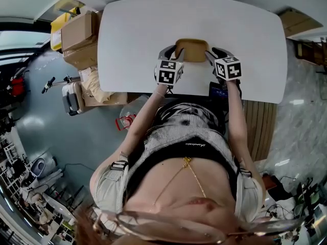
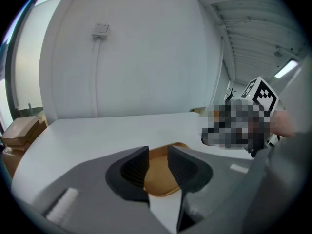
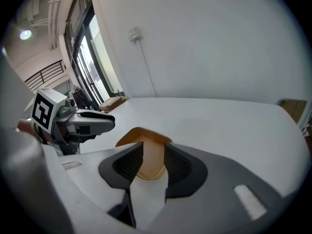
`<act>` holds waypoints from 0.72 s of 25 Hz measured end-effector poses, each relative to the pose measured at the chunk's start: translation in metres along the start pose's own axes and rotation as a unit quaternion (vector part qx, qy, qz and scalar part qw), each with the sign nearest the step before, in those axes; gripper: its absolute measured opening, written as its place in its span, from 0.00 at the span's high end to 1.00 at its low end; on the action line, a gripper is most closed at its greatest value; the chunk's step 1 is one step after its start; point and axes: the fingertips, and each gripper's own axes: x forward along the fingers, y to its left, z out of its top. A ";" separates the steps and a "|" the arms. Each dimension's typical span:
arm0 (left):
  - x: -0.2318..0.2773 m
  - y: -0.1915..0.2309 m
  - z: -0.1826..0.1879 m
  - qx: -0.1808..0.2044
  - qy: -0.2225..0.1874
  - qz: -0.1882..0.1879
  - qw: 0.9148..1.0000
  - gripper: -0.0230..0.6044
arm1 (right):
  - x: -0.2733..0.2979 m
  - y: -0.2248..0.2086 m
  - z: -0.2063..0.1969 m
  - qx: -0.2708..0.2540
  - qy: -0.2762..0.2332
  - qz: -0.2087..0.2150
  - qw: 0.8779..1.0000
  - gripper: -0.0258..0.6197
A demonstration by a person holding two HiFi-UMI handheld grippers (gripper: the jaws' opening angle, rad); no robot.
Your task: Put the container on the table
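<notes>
A shallow brown container sits low at the near edge of the white table, between my two grippers. My left gripper holds its left side and my right gripper its right side. In the left gripper view the jaws of the left gripper stand close together with the container's wall between them. The right gripper grips the container the same way. Whether the container's base touches the table is hidden.
Cardboard boxes are stacked on the floor left of the table, with a small case below them. A slatted wooden panel stands at the table's near right. A white wall rises behind the table's far edge.
</notes>
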 end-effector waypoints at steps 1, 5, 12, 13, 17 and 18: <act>-0.003 -0.003 0.004 0.000 -0.007 -0.005 1.000 0.79 | -0.003 0.004 0.004 -0.008 -0.006 0.003 1.000 0.73; -0.016 -0.010 0.014 -0.001 -0.039 -0.011 0.999 0.95 | -0.018 0.022 0.019 -0.022 -0.045 0.025 0.998 0.88; -0.043 -0.022 0.050 0.002 -0.103 -0.028 0.994 0.96 | -0.043 0.045 0.046 -0.091 -0.100 0.028 0.990 0.92; -0.047 -0.023 0.057 0.002 -0.114 -0.031 0.993 0.96 | -0.046 0.048 0.049 -0.095 -0.110 0.029 0.989 0.92; -0.064 -0.025 0.086 -0.003 -0.158 -0.041 0.987 0.96 | -0.062 0.056 0.068 -0.097 -0.164 0.027 0.981 0.92; -0.069 -0.026 0.094 -0.003 -0.169 -0.042 0.985 0.96 | -0.067 0.057 0.072 -0.097 -0.176 0.024 0.979 0.92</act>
